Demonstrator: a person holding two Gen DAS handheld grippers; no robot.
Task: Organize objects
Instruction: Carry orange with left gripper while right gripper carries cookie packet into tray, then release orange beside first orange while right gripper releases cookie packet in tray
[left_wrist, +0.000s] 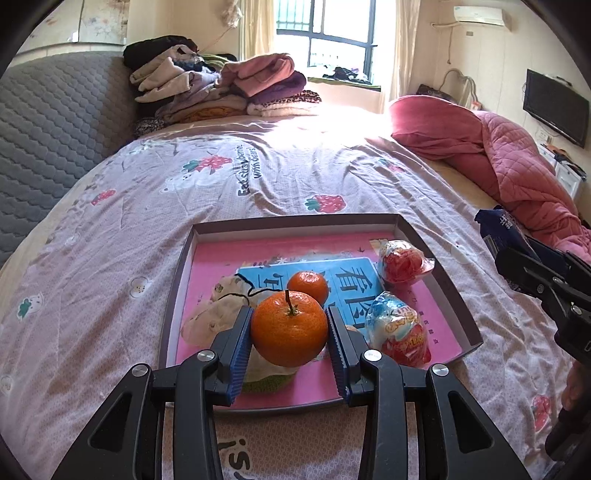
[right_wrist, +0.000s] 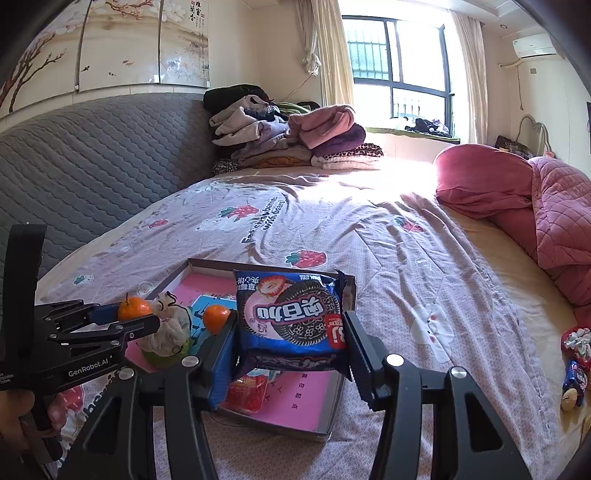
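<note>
Tangerine (left_wrist: 289, 328) between fingers (left_wrist: 236, 347); drawstring pouch (left_wrist: 218, 314) beneath.

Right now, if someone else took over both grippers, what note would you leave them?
Left gripper: jaws shut on the stemmed tangerine, held over the tray.
Right gripper: jaws shut on the blue cookie pack, also above the tray.
In the tray: a second tangerine, two wrapped egg toys, a drawstring pouch.
Left to do: set down both held items, then collect the small items on the bed at far right.
</note>
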